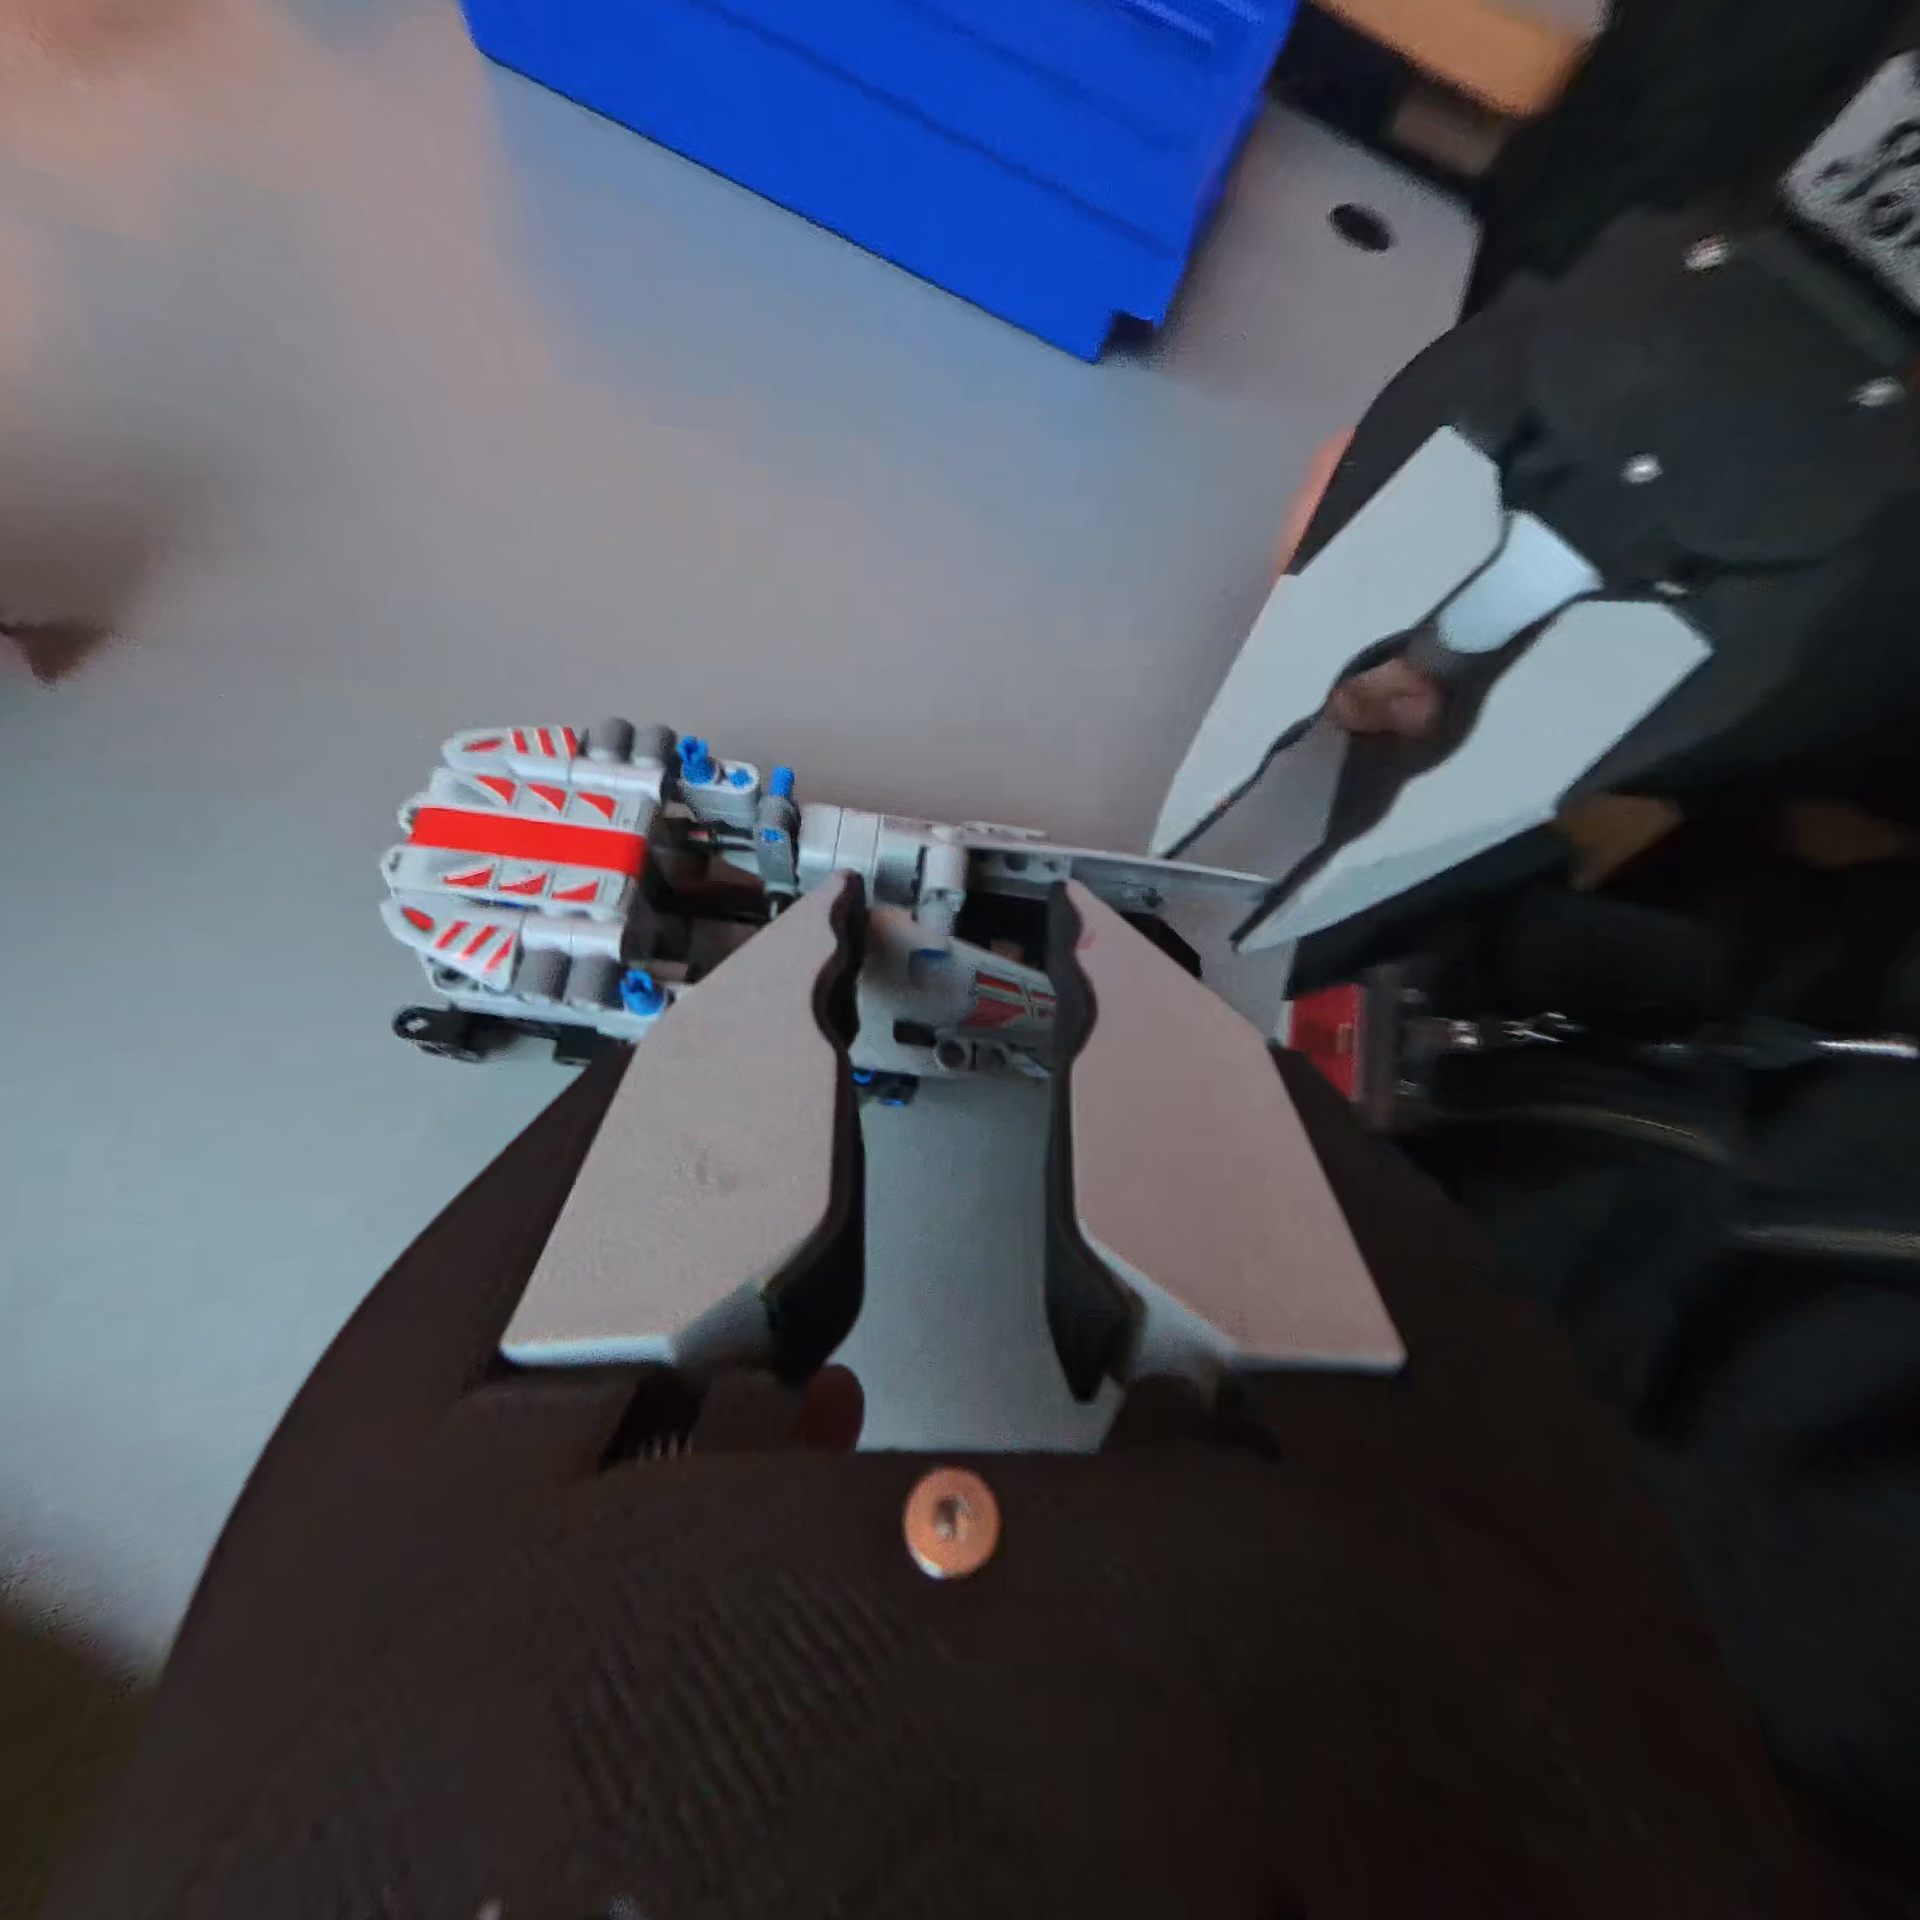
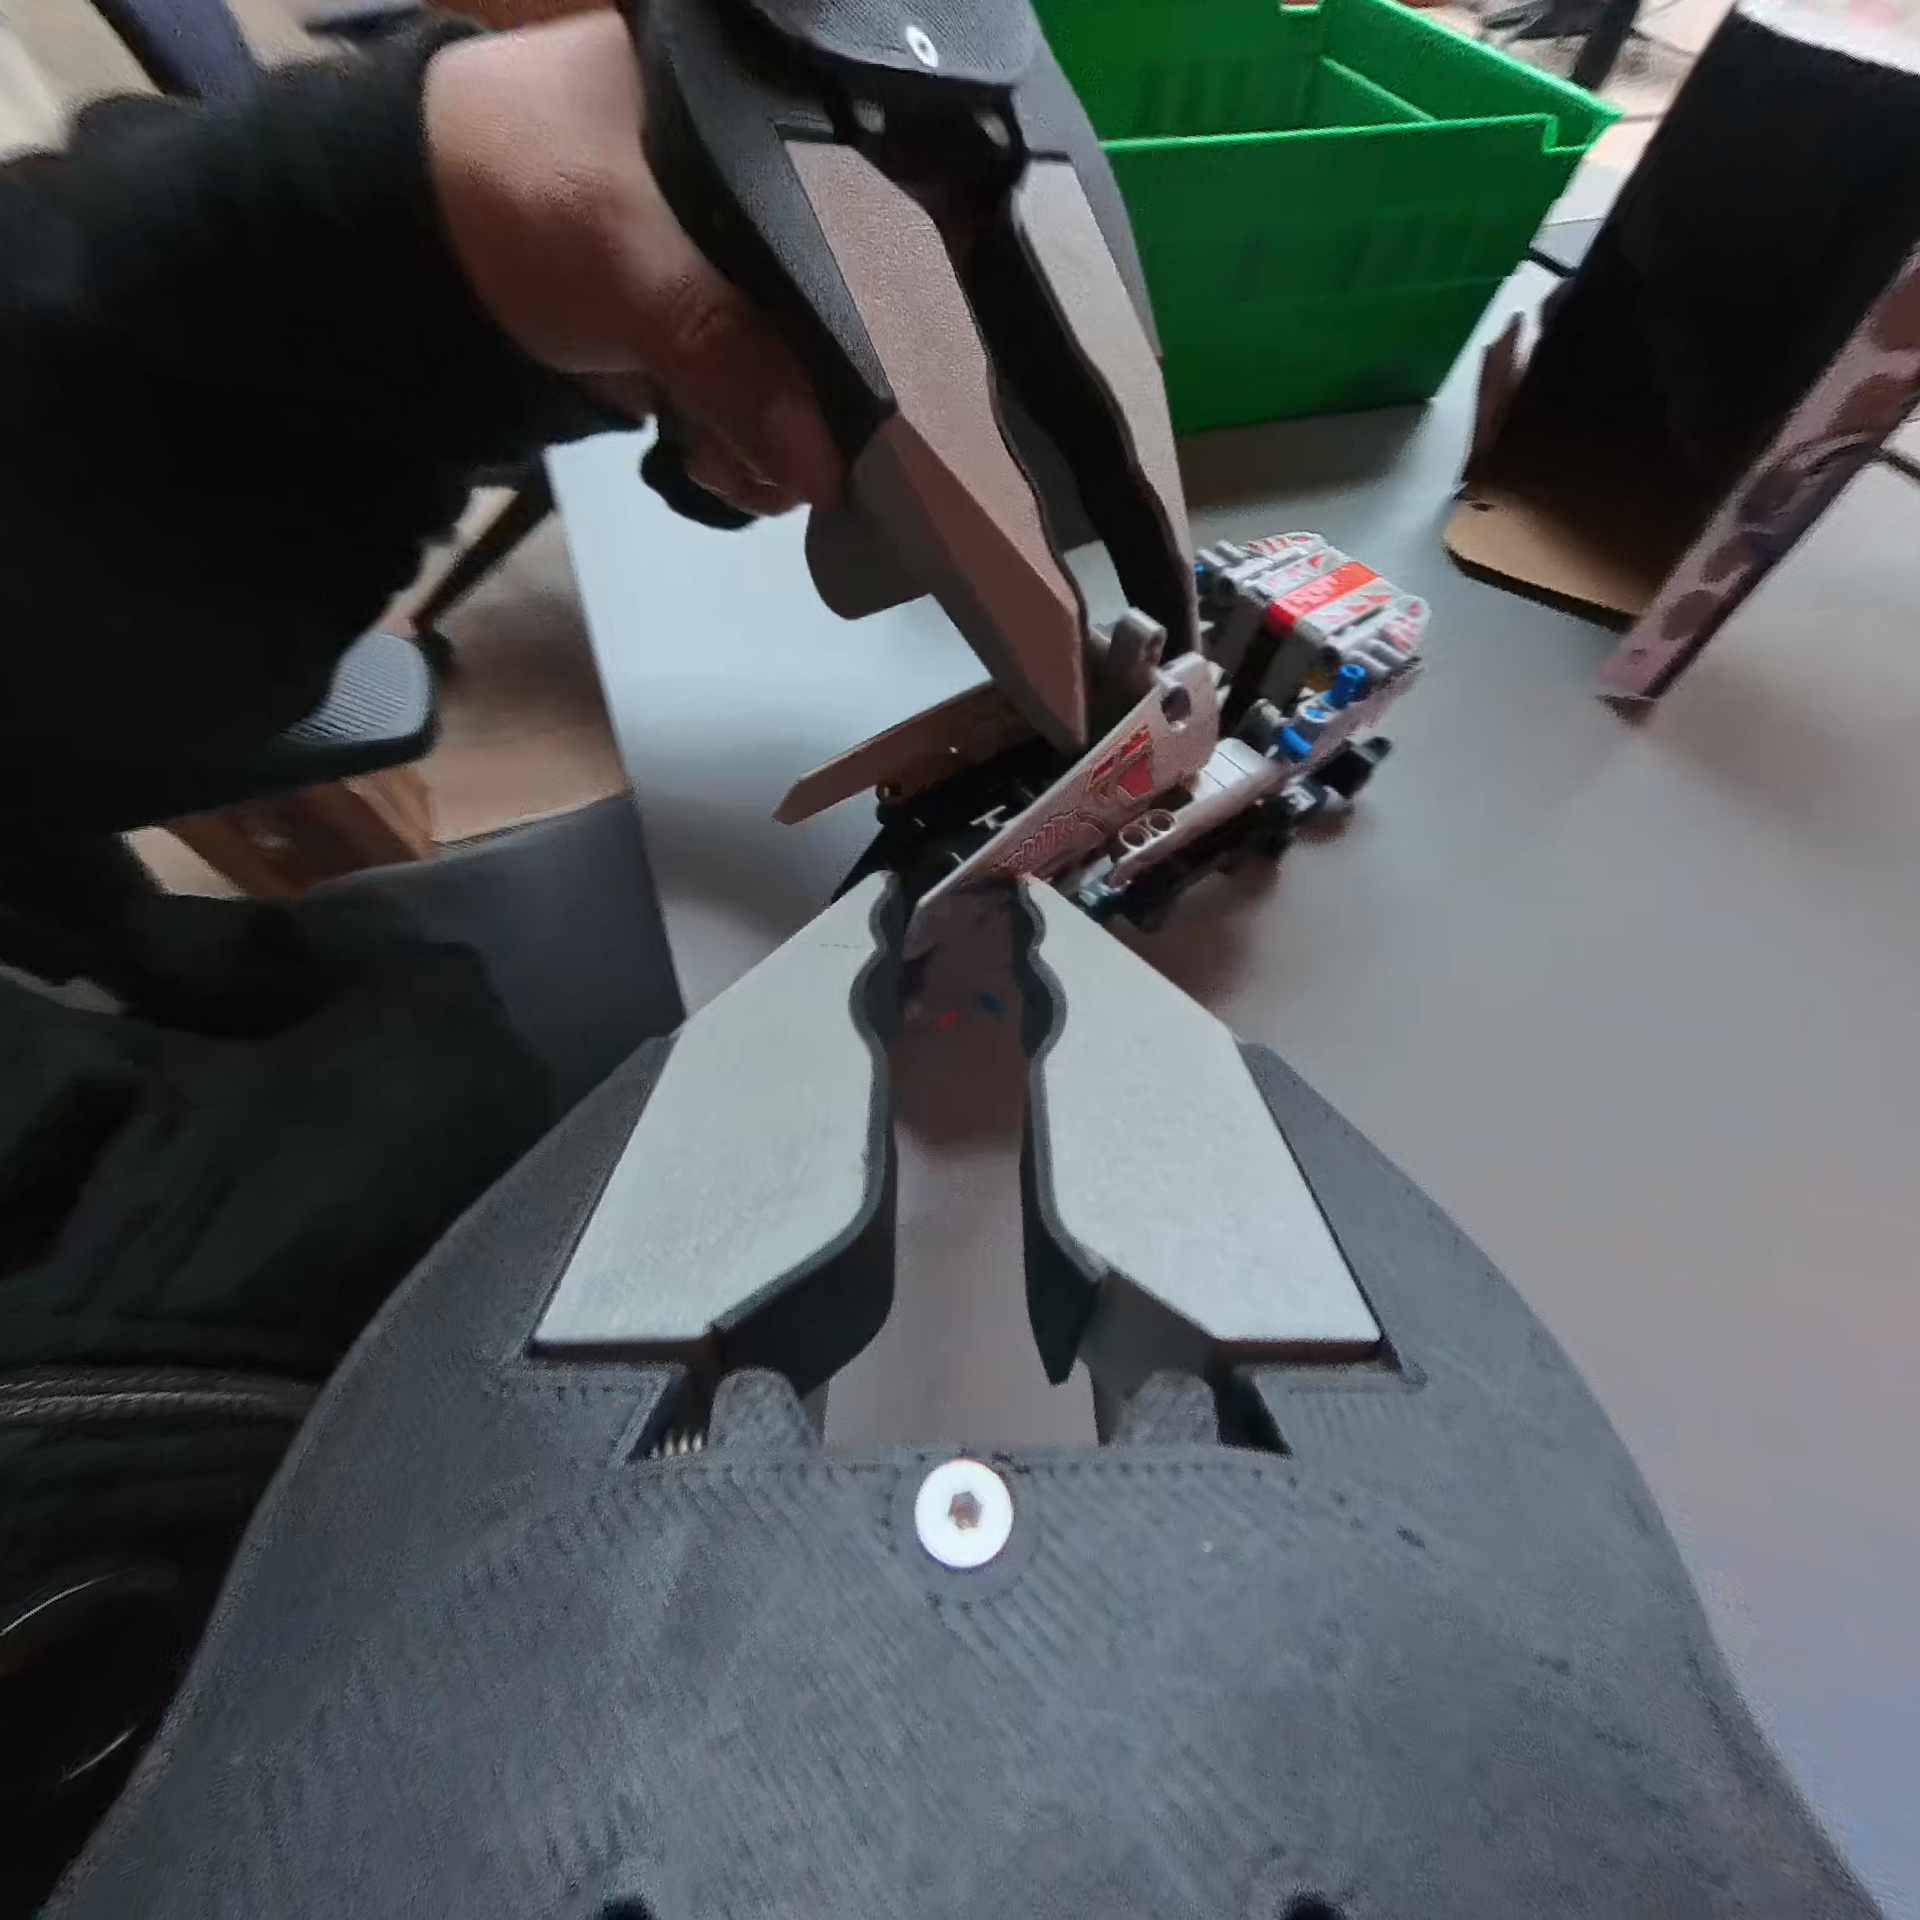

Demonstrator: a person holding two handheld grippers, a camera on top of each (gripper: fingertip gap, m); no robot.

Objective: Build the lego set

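Left wrist view: the left gripper (image 1: 951,904) straddles the rear of the lego model (image 1: 665,883), fingers closed onto its grey body on the table (image 1: 312,1039). Off to its right, the right gripper (image 2: 956,894) angles in and pinches the model's flat tail panel (image 2: 1091,790). Beyond the right gripper, a hand (image 2: 623,312) tilts the left gripper steeply downward, green bin (image 2: 1299,239) behind.

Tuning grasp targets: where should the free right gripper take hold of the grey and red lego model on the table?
Probably the flat grey rear fin panel: it sticks out toward the right gripper, edge-on between its fingers. Come in along the grey and red lego model from its tail end. The left gripper already straddles the mid-body, so that part is taken.
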